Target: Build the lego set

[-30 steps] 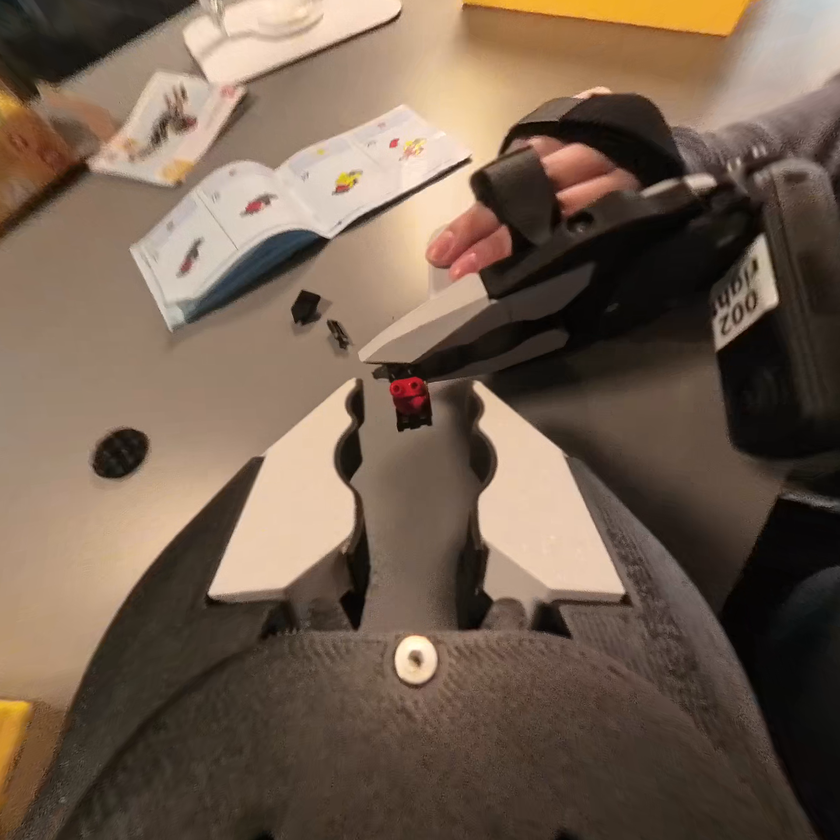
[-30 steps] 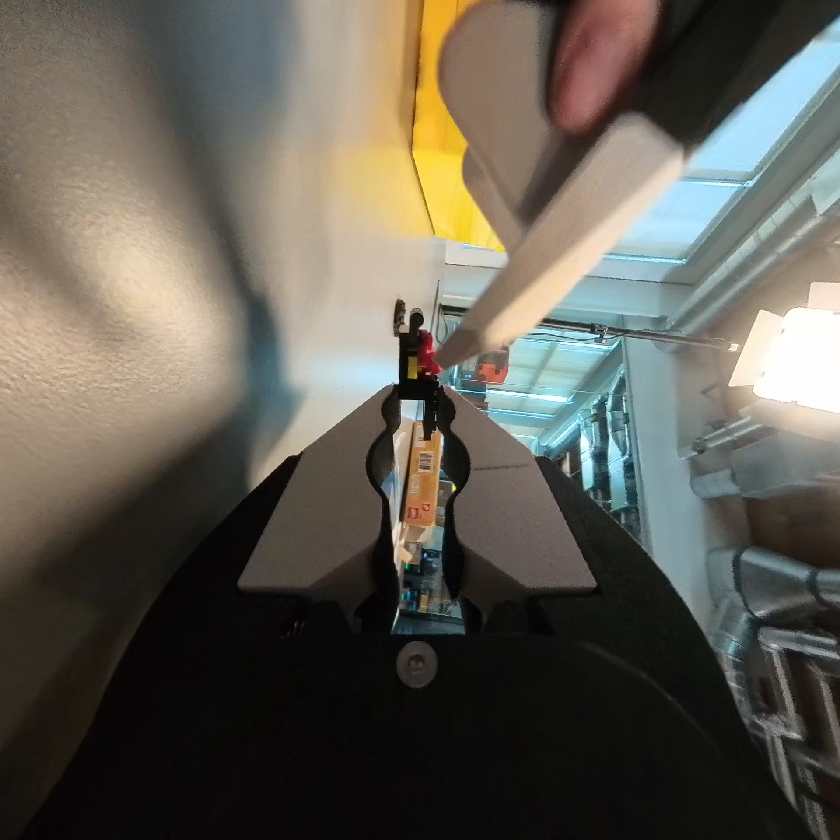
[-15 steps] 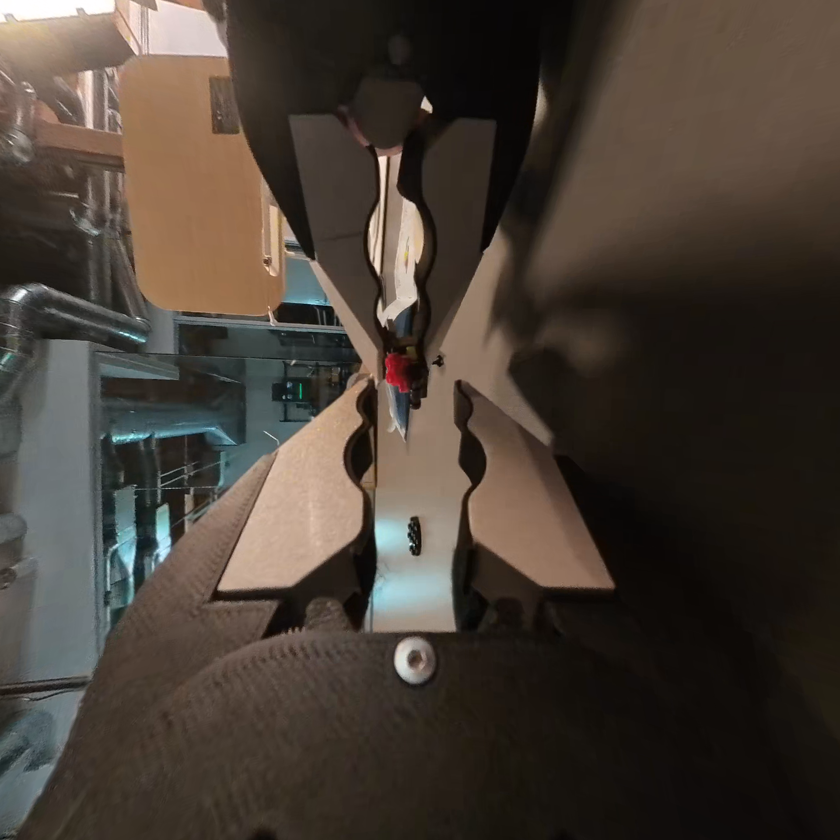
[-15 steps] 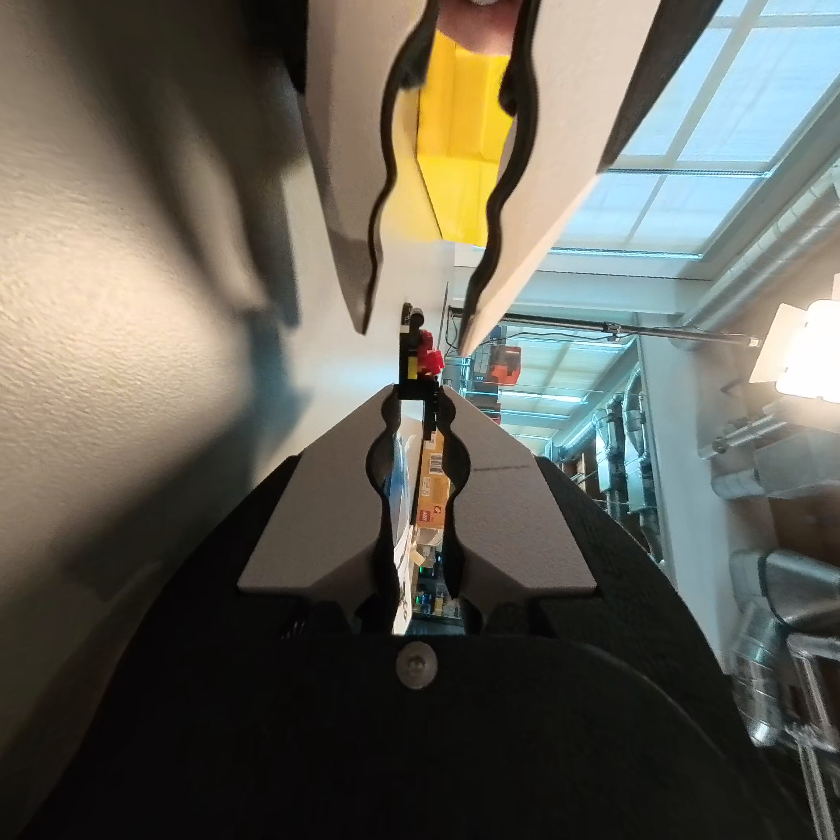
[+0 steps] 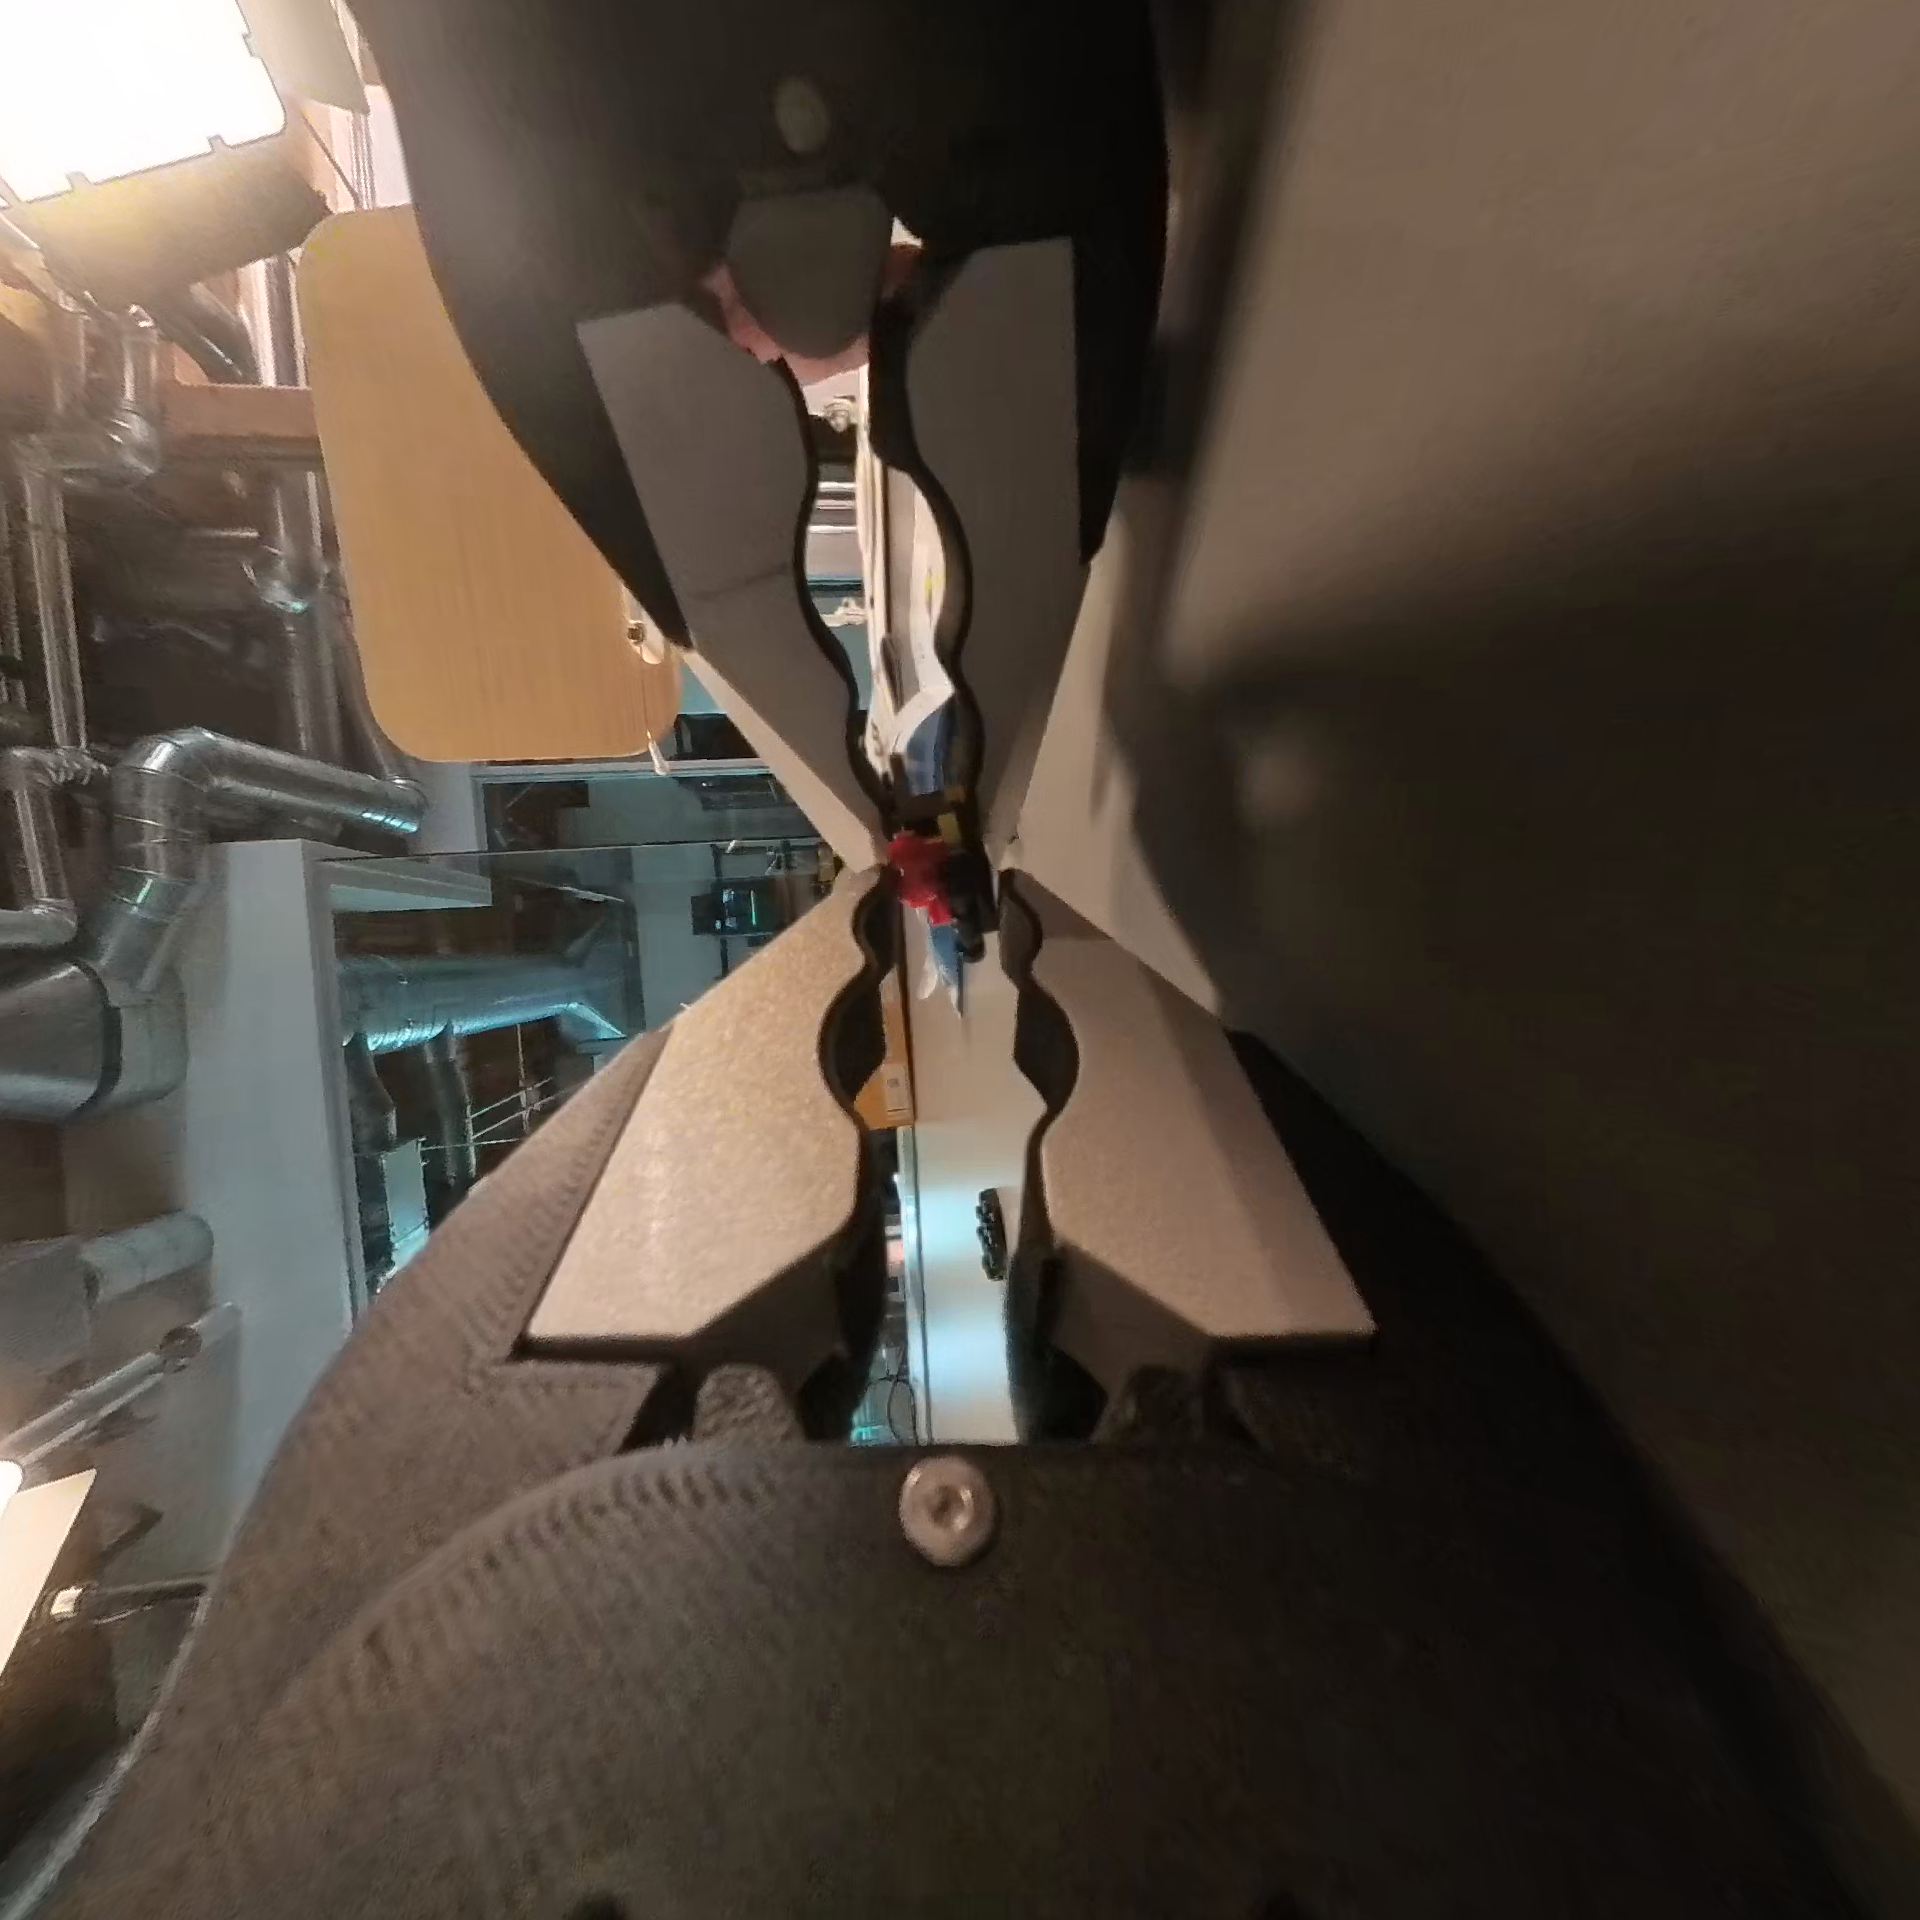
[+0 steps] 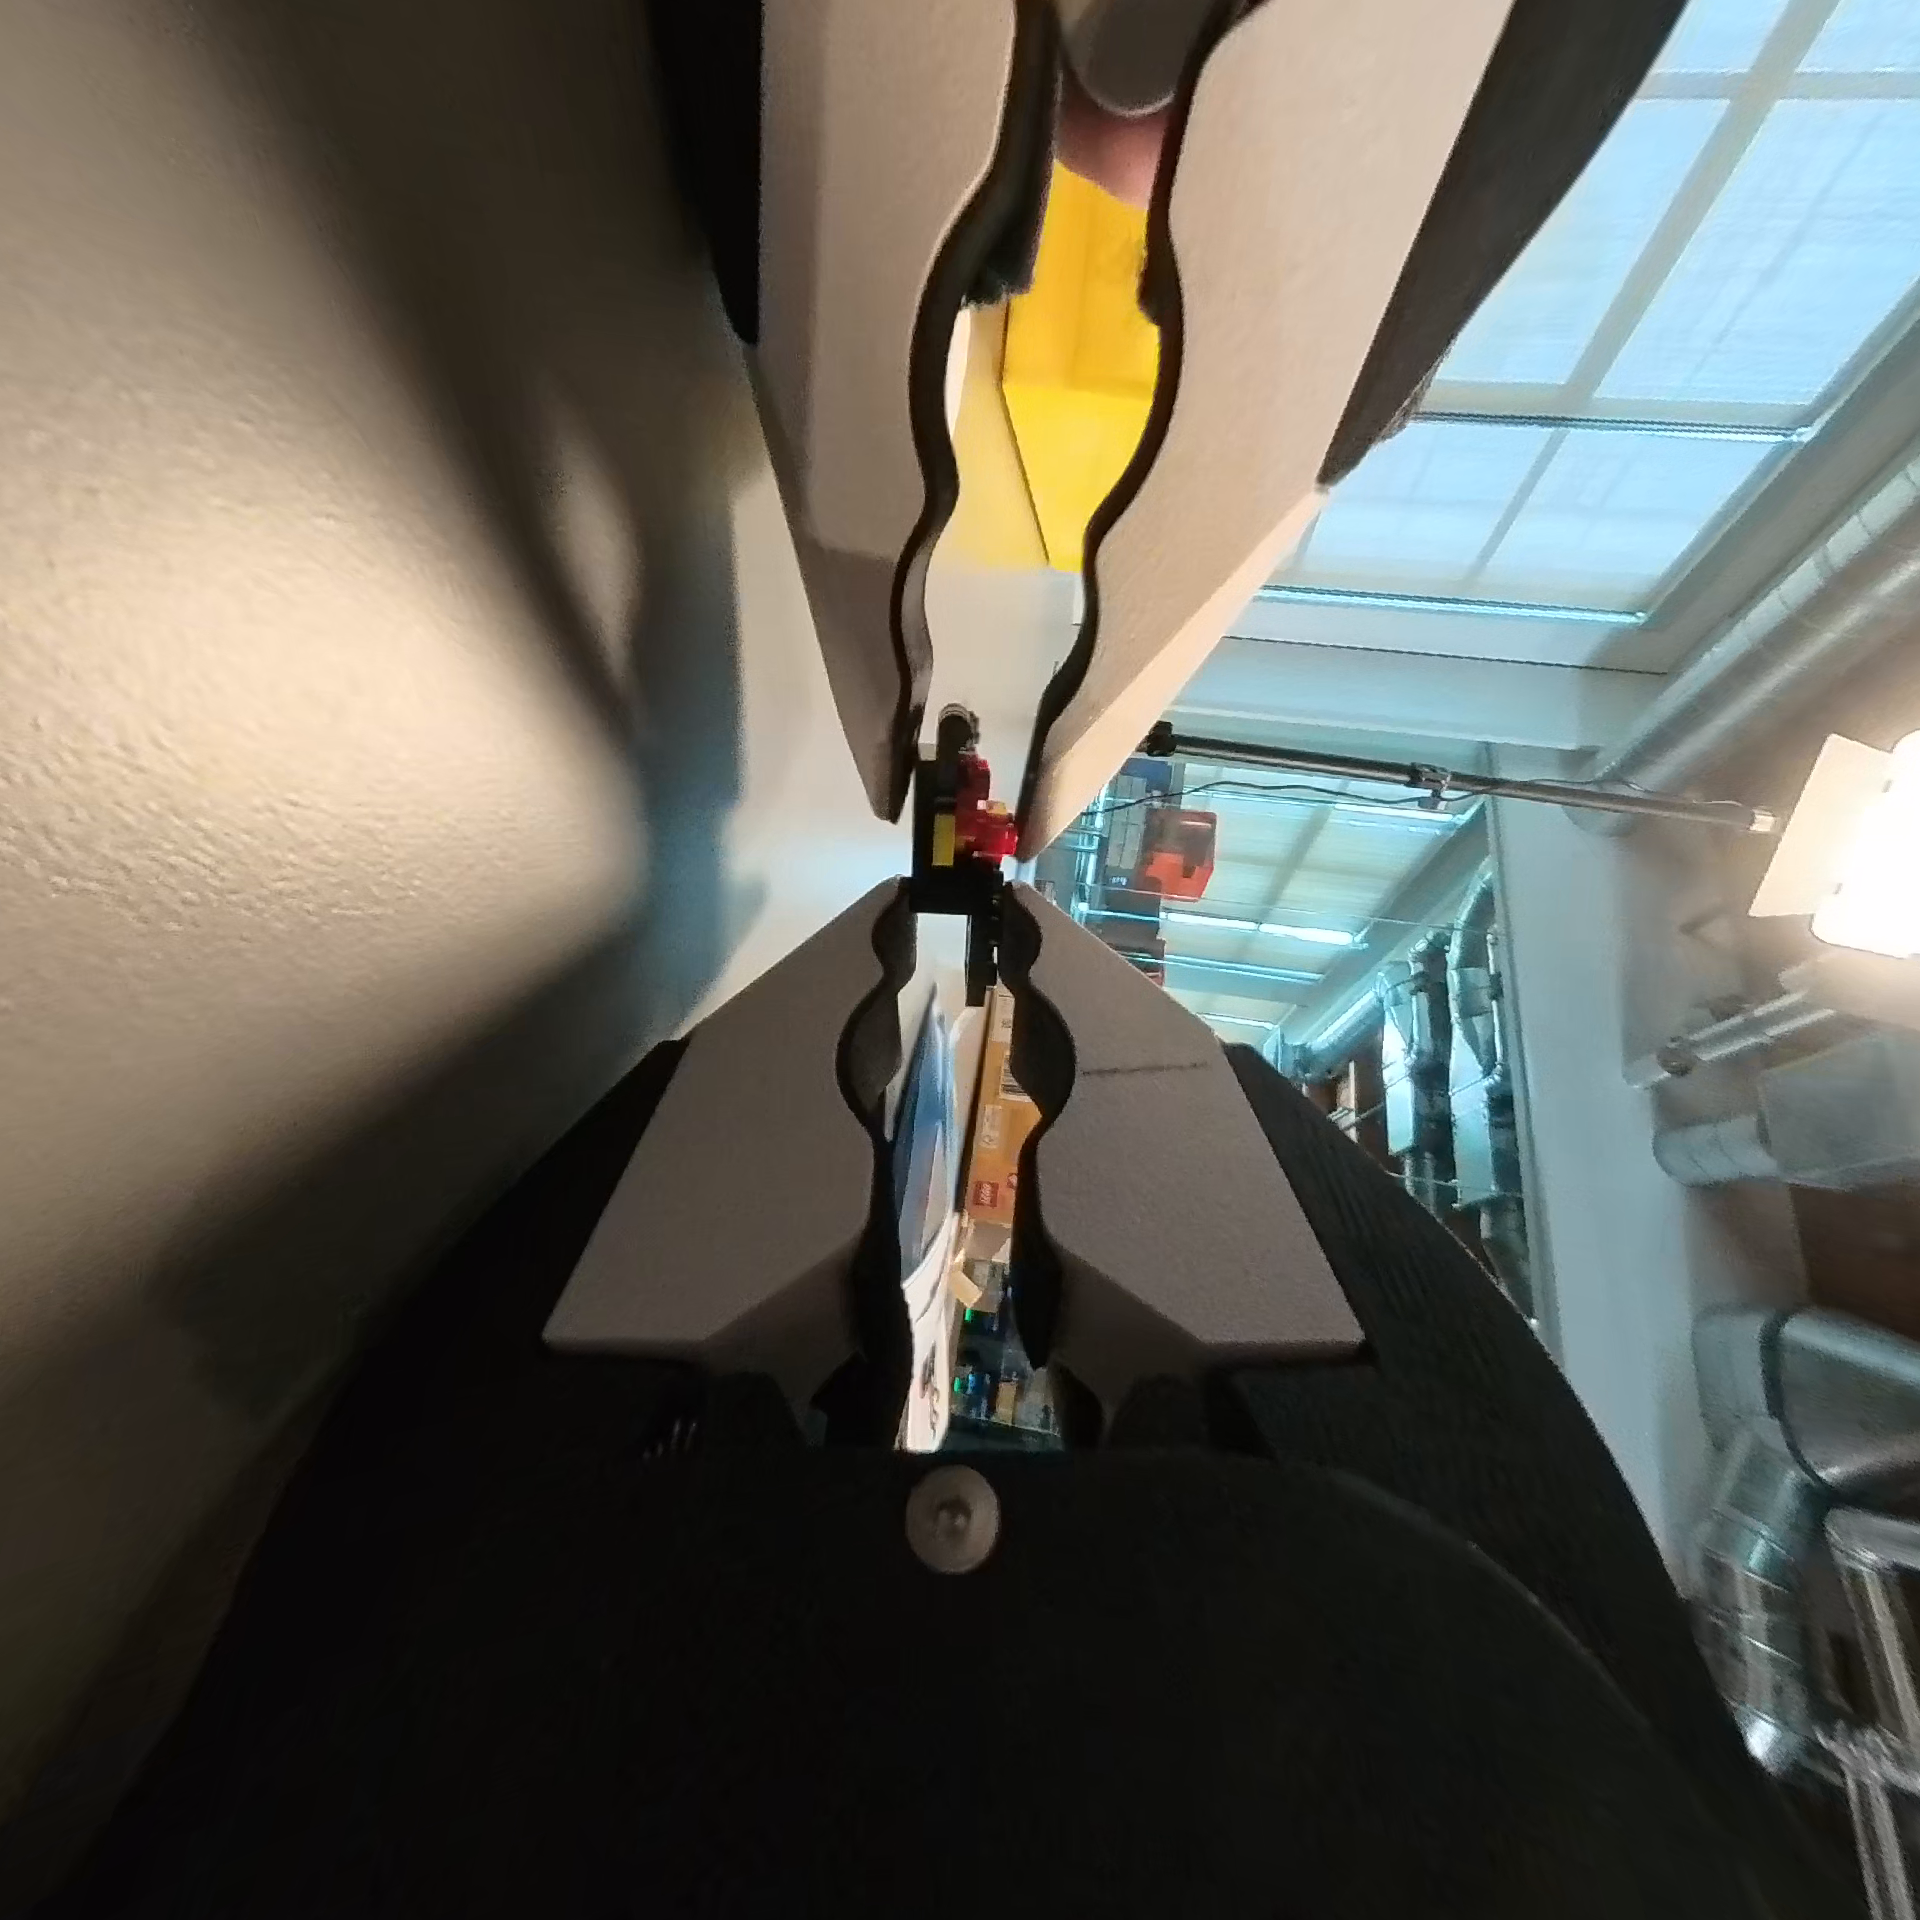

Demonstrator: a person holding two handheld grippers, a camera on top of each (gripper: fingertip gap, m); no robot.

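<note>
Right wrist view, right gripper point(image 6: 954, 902) clamped on small lego build point(image 6: 958, 821), left gripper point(image 6: 961, 810) fingertips parted around its far end.

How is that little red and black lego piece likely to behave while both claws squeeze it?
The lego assembly looks tiny and light, pinched only at the right claw tips, so it may twist or slip. It seems made of clipped bricks, so pressure from the left claw could pop some apart.
</note>
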